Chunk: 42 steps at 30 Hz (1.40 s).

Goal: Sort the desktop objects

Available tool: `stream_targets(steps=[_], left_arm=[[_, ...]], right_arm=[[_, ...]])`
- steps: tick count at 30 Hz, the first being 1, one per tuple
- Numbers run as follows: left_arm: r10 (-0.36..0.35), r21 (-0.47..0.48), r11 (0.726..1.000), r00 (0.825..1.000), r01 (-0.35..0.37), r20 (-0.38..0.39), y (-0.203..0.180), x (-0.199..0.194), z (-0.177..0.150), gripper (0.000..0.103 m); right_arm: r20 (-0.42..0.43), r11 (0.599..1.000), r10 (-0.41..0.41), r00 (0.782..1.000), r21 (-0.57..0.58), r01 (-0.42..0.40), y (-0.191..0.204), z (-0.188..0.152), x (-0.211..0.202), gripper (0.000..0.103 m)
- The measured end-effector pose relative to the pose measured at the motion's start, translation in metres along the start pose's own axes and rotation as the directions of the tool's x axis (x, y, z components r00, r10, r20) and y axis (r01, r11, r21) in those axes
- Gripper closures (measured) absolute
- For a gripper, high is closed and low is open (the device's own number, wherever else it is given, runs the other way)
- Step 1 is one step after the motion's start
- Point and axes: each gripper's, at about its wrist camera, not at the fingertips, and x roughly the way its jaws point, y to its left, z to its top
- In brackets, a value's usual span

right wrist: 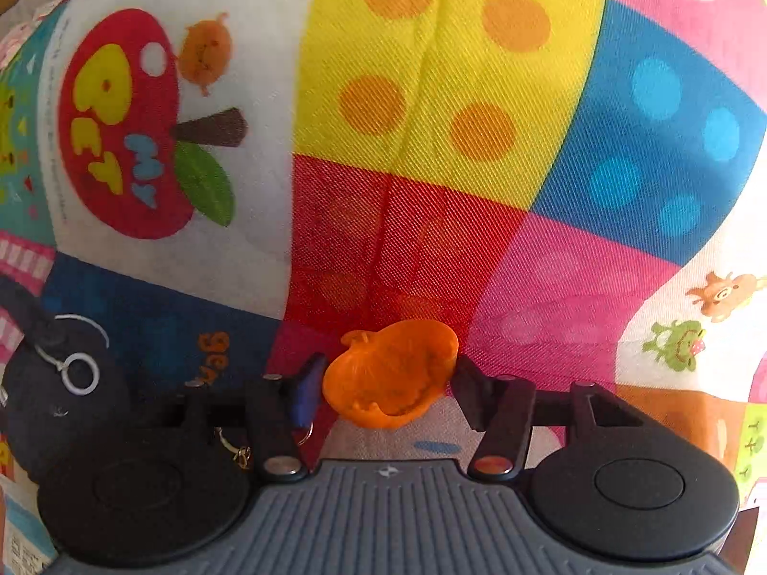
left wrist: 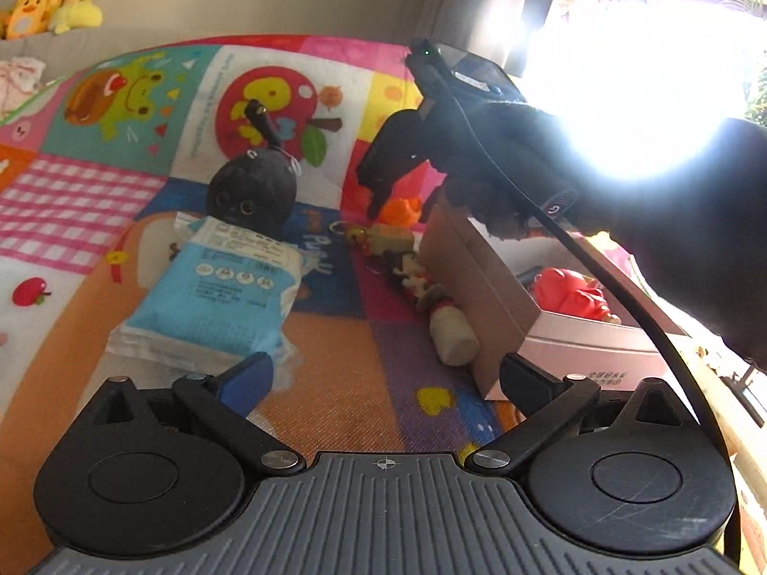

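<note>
My right gripper [right wrist: 386,383] is shut on an orange plastic toy [right wrist: 390,376], held between its two fingers just above the colourful mat. In the left wrist view the right gripper [left wrist: 378,191] points down at the same orange toy [left wrist: 402,208], beside the far end of a cardboard box [left wrist: 484,282]. The box holds a red toy [left wrist: 570,292]. My left gripper [left wrist: 383,378] is open and empty, low over the mat in front of the box. A blue tissue pack [left wrist: 215,287], a black plush [left wrist: 251,189] and several keychain toys [left wrist: 417,282] lie on the mat.
The patchwork play mat [left wrist: 144,110] covers the whole surface. Plush toys [left wrist: 52,0] sit on a ledge at the far left. Strong window glare fills the upper right. The black plush with its white ring [right wrist: 79,373] is left of my right gripper.
</note>
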Motion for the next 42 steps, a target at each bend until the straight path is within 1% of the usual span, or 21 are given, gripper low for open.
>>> stream_targets(steps=[2,4,5,8,11,13,15,17,19,20,23,25,27,29,30,33,35,37,40,42], left_arm=[[0.0,0.0,1.0,1.0,0.0,-0.003,0.0,0.001,0.0,0.0],[0.0,-0.01,1.0,1.0,0.0,-0.007,0.002,0.002,0.0,0.0],[0.0,-0.016,1.0,1.0,0.0,-0.009,0.003,0.002,0.001,0.0],[0.004,-0.019,1.0,1.0,-0.004,-0.008,0.003,0.002,0.0,0.0],[0.026,-0.004,1.0,0.999,-0.026,0.021,0.001,-0.001,0.0,0.0],[0.042,0.004,0.999,0.999,-0.043,0.023,-0.001,-0.001,0.0,0.0],[0.059,0.012,0.998,0.998,-0.059,0.02,-0.003,0.001,0.001,0.0],[0.079,0.027,0.996,0.997,-0.079,0.019,-0.006,0.002,0.0,0.0],[0.101,0.043,0.994,0.995,-0.101,0.02,-0.01,0.002,0.0,0.0],[0.115,0.052,0.992,0.993,-0.116,0.022,-0.012,0.002,0.0,0.0],[0.148,0.077,0.986,0.989,-0.15,0.028,-0.017,0.001,-0.002,0.0],[0.164,0.094,0.982,0.986,-0.166,0.029,-0.019,0.001,-0.002,0.0],[0.176,0.108,0.978,0.984,-0.178,0.024,-0.022,0.002,-0.002,0.0],[0.183,0.128,0.975,0.983,-0.184,0.022,-0.025,0.003,-0.001,0.0],[0.183,0.138,0.973,0.983,-0.184,0.024,-0.027,0.004,0.0,0.0],[0.171,0.18,0.968,0.985,-0.175,0.036,-0.033,0.009,0.004,0.0],[0.176,0.224,0.958,0.983,-0.181,0.044,-0.036,0.015,0.009,0.0],[0.178,0.257,0.949,0.984,-0.18,0.033,-0.04,0.023,0.014,0.0],[0.161,0.305,0.94,0.987,-0.153,-0.001,-0.044,0.034,0.017,0.0],[0.163,0.328,0.933,0.987,-0.149,-0.015,-0.047,0.039,0.017,0.0]], right_arm=[[0.061,0.999,0.038,0.997,-0.013,-0.037,-0.001,-0.01,-0.027,0.047],[0.107,0.994,0.112,0.988,-0.031,-0.109,-0.006,-0.026,-0.06,0.047],[0.137,0.987,0.156,0.978,-0.053,-0.15,-0.011,-0.041,-0.084,0.047],[0.199,0.965,0.253,0.947,-0.125,-0.232,-0.023,-0.091,-0.141,0.047],[0.243,0.958,0.274,0.931,-0.156,-0.241,-0.034,-0.149,-0.187,0.047],[0.262,0.962,0.249,0.932,-0.174,-0.209,-0.039,-0.194,-0.203,0.047],[0.232,0.96,0.251,0.94,-0.181,-0.212,-0.044,-0.232,-0.204,0.047],[0.182,0.956,0.275,0.944,-0.153,-0.249,-0.052,-0.264,-0.197,0.047],[0.166,0.956,0.284,0.944,-0.124,-0.266,-0.056,-0.284,-0.19,0.047],[0.172,0.959,0.275,0.946,-0.11,-0.259,-0.059,-0.295,-0.184,0.047],[0.193,0.966,0.259,0.947,-0.073,-0.249,-0.064,-0.305,-0.175,0.046],[0.221,0.966,0.26,0.94,-0.051,-0.255,-0.07,-0.308,-0.176,0.041],[0.268,0.969,0.246,0.931,-0.033,-0.247,-0.075,-0.314,-0.18,0.033],[0.307,0.972,0.228,0.924,-0.023,-0.232,-0.079,-0.322,-0.184,0.03],[0.317,0.974,0.218,0.923,-0.018,-0.224,-0.081,-0.326,-0.185,0.027],[0.334,0.979,0.186,0.924,0.014,-0.202,-0.088,-0.341,-0.183,0.025],[0.346,0.983,0.155,0.925,0.043,-0.181,-0.093,-0.35,-0.179,0.022],[0.353,0.983,0.135,0.926,0.068,-0.169,-0.097,-0.356,-0.174,0.022],[0.356,0.974,0.143,0.924,0.113,-0.194,-0.104,-0.36,-0.166,0.022],[0.357,0.968,0.152,0.922,0.135,-0.212,-0.107,-0.362,-0.161,0.021]])
